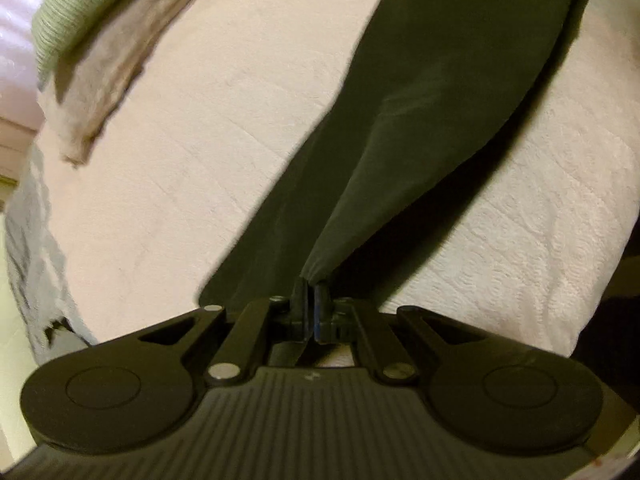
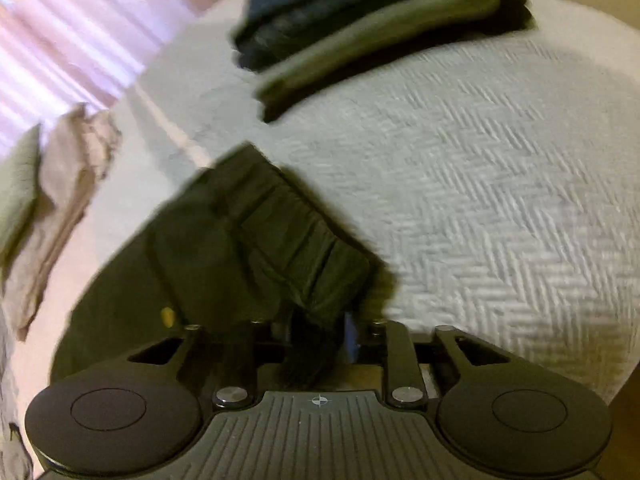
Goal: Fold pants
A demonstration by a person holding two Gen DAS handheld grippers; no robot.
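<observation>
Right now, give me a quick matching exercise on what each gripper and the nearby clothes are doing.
Things:
1. left gripper
2. right gripper
3. folded stack
4. beige garment

States:
A. lying loose near the bed's edge
B. pinching a pant leg end
C. at the waistband
D. piled at the far side of the bed

Pairs: 1-B, 2-C, 3-D, 4-A
</observation>
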